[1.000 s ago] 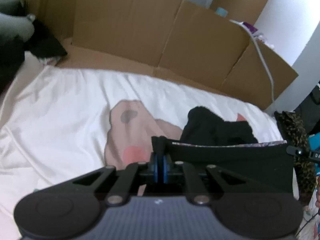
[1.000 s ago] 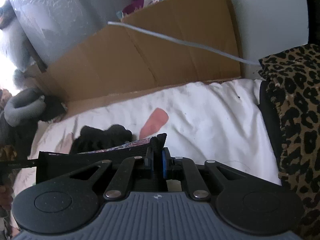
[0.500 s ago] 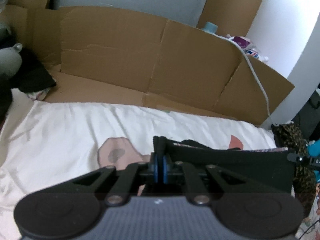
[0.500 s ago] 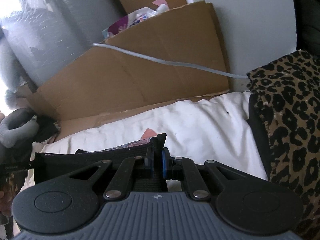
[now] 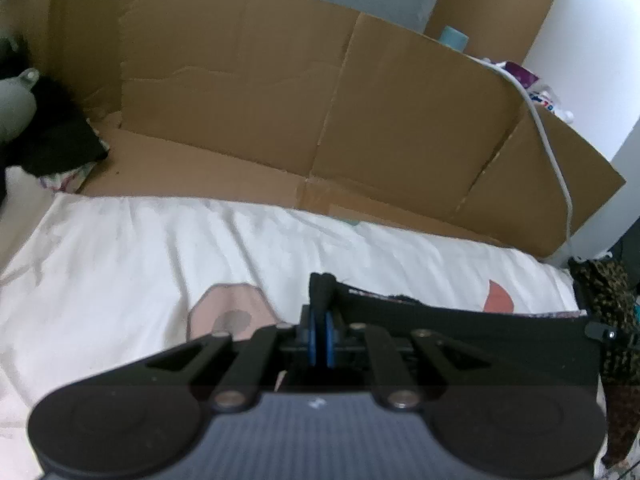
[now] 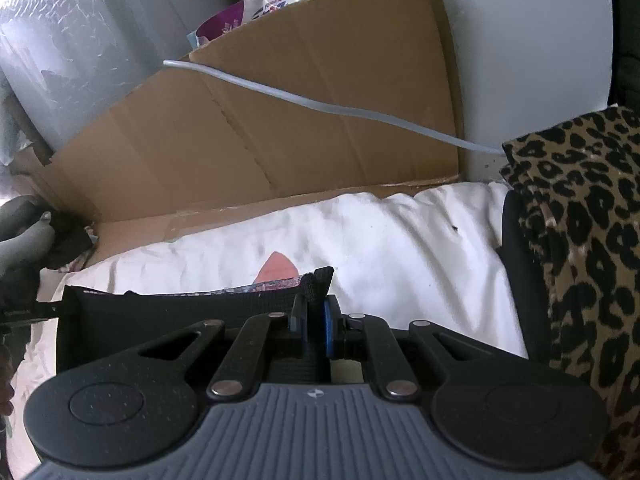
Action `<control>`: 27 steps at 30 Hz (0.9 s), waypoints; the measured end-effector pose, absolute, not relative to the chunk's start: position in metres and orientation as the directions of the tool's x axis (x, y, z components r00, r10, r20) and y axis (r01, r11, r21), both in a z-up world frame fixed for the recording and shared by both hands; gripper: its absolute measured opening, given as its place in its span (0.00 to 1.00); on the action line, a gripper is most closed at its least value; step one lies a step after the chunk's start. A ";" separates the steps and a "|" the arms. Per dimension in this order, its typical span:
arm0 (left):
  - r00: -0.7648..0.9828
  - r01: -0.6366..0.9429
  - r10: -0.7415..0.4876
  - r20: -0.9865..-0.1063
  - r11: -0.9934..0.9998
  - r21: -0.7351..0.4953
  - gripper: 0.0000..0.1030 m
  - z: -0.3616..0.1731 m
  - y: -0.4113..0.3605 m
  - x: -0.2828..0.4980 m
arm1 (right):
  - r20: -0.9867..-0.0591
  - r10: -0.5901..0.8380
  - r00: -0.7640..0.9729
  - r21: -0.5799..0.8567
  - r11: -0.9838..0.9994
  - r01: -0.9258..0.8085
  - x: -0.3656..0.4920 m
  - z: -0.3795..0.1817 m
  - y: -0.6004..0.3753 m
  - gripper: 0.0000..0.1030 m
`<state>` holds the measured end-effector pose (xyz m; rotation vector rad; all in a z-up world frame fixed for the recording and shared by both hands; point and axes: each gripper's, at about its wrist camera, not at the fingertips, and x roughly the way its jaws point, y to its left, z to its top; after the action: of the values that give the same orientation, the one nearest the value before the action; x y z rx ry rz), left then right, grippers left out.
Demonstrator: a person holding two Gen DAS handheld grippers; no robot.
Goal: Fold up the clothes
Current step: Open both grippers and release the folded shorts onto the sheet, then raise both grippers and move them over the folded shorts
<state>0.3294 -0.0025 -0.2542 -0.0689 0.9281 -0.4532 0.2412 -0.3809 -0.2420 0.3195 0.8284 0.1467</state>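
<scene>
Since the earlier frame, I am lifting the black garment [image 5: 460,332] higher, so its bunched part is no longer showing on the white sheet [image 5: 140,248]. My left gripper [image 5: 320,316] and right gripper [image 6: 316,300] are each pinching a corner of its top edge, stretching it above the sheet. To fold well, I am keeping the edge taut and level. A cardboard panel [image 5: 240,100] is standing behind. No writing is legible.

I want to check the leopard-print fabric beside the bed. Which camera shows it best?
The right wrist view: the leopard-print fabric fills its right side, large and sharp, next to the white sheet. The left wrist view shows only a dim sliver at its right edge.
</scene>
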 end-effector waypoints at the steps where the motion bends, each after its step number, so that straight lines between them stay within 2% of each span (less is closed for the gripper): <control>1: 0.511 0.346 -0.406 -0.758 0.904 -0.251 0.05 -0.254 -0.004 0.332 | -0.701 0.246 0.669 0.331 0.943 0.000 0.243 -0.243 -0.381 0.06; 7: 0.477 0.353 -0.377 -0.794 0.910 -0.220 0.06 -0.273 -0.015 0.344 | -0.741 0.198 0.642 0.305 0.950 0.060 0.253 -0.261 -0.383 0.08; 10: 0.455 0.309 -0.325 -0.829 0.931 -0.195 0.15 -0.285 -0.016 0.350 | -0.746 0.181 0.641 0.310 0.946 0.094 0.252 -0.266 -0.390 0.10; 11: 0.459 0.293 -0.309 -0.833 0.938 -0.186 0.17 -0.284 -0.014 0.349 | -0.741 0.196 0.643 0.326 0.941 0.089 0.250 -0.265 -0.393 0.13; 12: 0.464 0.289 -0.305 -0.832 0.940 -0.183 0.18 -0.283 -0.012 0.348 | -0.735 0.210 0.645 0.340 0.937 0.082 0.248 -0.264 -0.396 0.20; 14: 0.470 0.316 -0.327 -0.820 0.930 -0.189 0.32 -0.276 -0.007 0.341 | -0.724 0.236 0.648 0.353 0.934 0.055 0.241 -0.262 -0.397 0.25; 16: 0.466 0.339 -0.329 -0.821 0.924 -0.178 0.38 -0.270 -0.003 0.333 | -0.716 0.264 0.646 0.368 0.929 0.029 0.233 -0.259 -0.397 0.26; 19: 0.460 0.367 -0.325 -0.826 0.917 -0.157 0.38 -0.260 0.004 0.320 | -0.705 0.309 0.639 0.398 0.917 -0.005 0.216 -0.256 -0.393 0.30; 21: 0.454 0.378 -0.324 -0.830 0.913 -0.150 0.38 -0.252 0.008 0.310 | -0.700 0.315 0.641 0.372 0.927 -0.050 0.203 -0.251 -0.387 0.40; 23: 0.447 0.390 -0.328 -0.832 0.909 -0.148 0.38 -0.242 0.014 0.299 | -0.693 0.325 0.644 0.342 0.934 -0.103 0.190 -0.246 -0.381 0.45; 27: 0.451 0.397 -0.338 -0.826 0.905 -0.153 0.42 -0.222 0.027 0.273 | -0.670 0.334 0.663 0.309 0.938 -0.160 0.166 -0.233 -0.373 0.46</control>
<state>0.2733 0.0273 -0.2218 0.0649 1.0049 -0.4541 0.1658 -0.3733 -0.2328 0.2319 0.7997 0.2819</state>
